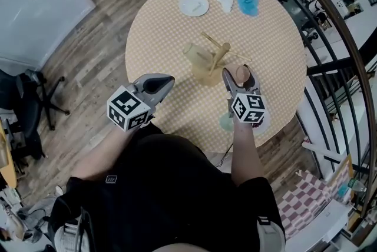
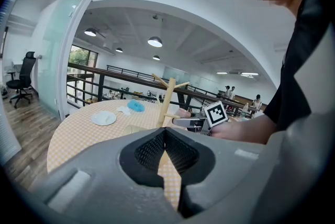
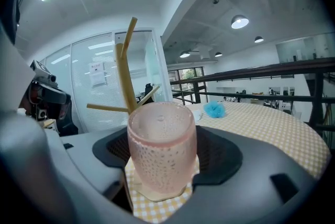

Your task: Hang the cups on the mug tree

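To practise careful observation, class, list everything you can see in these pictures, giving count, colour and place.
table: one, round, yellow-checked cloth, centre
mug tree: one, pale wood, mid-table
pink cup: one, pink, between the right gripper's jaws
blue cup: one, blue, far side of the table
white cup: one, white, just left of the blue cup
plate: one, white, left of the white cup
yellow cup: one, pale yellow, by the mug tree's left side
round thing: one, pale green, near table edge, partly hidden
office chair: one, black, on the floor, left
left gripper: one, grey, shut, empty
right gripper: one, grey, shut on the pink cup
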A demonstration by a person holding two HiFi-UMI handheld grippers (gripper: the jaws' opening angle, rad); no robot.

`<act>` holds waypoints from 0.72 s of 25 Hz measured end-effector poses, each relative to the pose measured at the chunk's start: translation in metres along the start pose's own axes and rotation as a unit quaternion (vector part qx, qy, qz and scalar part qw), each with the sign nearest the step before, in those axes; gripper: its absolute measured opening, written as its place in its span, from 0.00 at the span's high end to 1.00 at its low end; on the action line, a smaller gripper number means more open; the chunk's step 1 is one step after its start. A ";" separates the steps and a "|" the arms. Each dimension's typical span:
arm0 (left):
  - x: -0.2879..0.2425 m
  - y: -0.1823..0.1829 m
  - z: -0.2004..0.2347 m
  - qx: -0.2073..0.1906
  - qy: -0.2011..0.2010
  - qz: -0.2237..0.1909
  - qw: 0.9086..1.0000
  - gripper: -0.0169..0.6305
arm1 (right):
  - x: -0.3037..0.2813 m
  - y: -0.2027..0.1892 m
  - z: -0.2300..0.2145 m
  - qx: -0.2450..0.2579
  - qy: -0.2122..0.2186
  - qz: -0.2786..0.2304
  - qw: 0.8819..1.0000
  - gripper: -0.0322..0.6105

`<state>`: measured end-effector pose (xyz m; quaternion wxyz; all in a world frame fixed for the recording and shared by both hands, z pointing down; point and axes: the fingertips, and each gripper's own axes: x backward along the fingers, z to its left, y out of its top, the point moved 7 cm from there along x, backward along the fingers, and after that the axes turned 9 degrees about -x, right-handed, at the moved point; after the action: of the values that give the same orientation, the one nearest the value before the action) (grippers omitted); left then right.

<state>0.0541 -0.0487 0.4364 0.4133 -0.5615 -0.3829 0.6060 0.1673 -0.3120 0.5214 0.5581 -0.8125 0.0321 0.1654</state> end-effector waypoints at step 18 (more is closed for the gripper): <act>0.001 -0.011 0.008 0.012 0.000 0.010 1.000 0.96 | -0.010 -0.019 -0.009 0.028 -0.013 0.073 0.997 0.39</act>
<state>0.0465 -0.0432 0.4470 0.4134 -0.5606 -0.3700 0.6147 0.1642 -0.3145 0.5440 0.5672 -0.7901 0.0882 0.2150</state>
